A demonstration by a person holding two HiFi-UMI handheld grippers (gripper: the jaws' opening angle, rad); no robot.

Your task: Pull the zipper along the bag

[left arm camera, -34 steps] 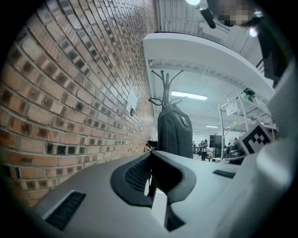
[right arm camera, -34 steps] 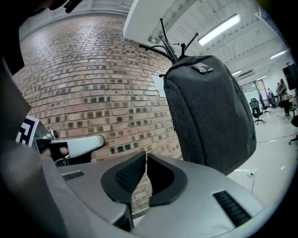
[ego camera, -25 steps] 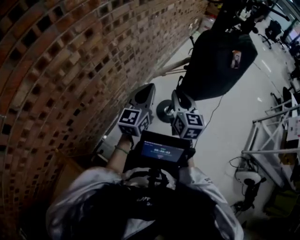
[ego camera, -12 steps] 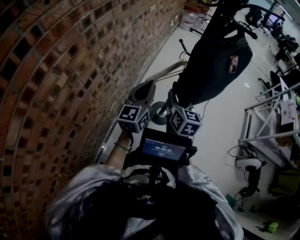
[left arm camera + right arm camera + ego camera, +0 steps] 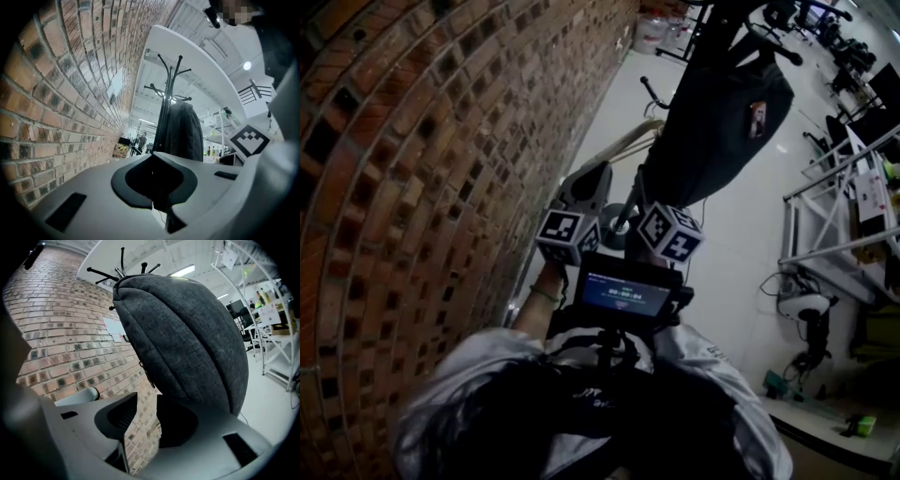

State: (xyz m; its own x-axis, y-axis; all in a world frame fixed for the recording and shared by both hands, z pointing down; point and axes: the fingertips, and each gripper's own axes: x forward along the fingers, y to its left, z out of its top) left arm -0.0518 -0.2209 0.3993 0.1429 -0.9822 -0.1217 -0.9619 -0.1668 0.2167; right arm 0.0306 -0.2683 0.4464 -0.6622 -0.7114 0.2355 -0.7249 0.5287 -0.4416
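Bag [image 5: 187, 329]: dark grey fabric, hanging off a black coat stand [image 5: 169, 70] beside the brick wall [image 5: 412, 187], above the pale floor [image 5: 741, 253]. A small dark zipper pull [image 5: 146, 373] dangles low at the bag's wall-side edge.

Right tongs [image 5: 146, 399]: jaws wide apart, nothing between them, just brick showing through the gap. They sit right up at the bag's lower end, below the pull. Can't tell if the outer jaw touches the fabric.

Left tongs [image 5: 153, 154]: jaws closed tip to tip, empty. They're on the wall side of the right tongs, clear of the bag, pointing toward the stand.

The person holding both wears a light grey top [image 5: 459, 394]. A small lit screen [image 5: 623, 295] sits at chest height just behind the two marker cubes [image 5: 569, 236]. Metal racks [image 5: 834, 234] stand well off across the floor.
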